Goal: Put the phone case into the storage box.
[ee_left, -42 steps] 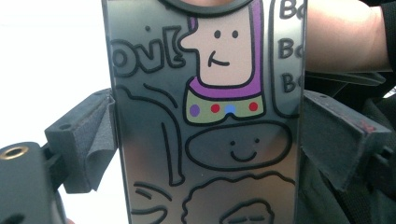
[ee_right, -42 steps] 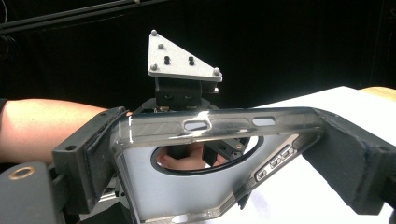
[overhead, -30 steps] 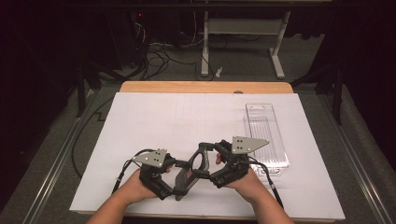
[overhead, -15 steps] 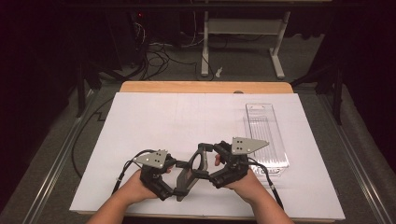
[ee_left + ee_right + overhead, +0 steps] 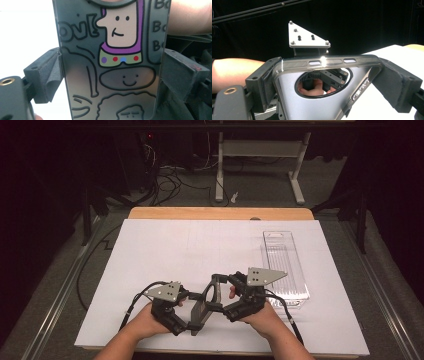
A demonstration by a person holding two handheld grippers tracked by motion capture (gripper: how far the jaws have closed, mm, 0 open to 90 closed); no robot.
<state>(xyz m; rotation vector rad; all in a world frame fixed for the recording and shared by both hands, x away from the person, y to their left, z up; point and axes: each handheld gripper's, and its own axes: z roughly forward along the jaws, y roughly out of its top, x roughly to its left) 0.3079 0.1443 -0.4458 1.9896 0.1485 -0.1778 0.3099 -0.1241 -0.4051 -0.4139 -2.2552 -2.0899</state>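
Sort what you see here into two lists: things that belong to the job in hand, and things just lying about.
In the job:
phone case, gripped at its sides
left gripper, shut on the case
right gripper, jaws just closed onto the case's camera end

Lying about:
clear plastic box on the white table sheet
desk frame and floor cables beyond the table

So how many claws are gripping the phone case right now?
2. The left claw clamps the phone case across its printed back; the right claw has just closed onto its camera-hole end.
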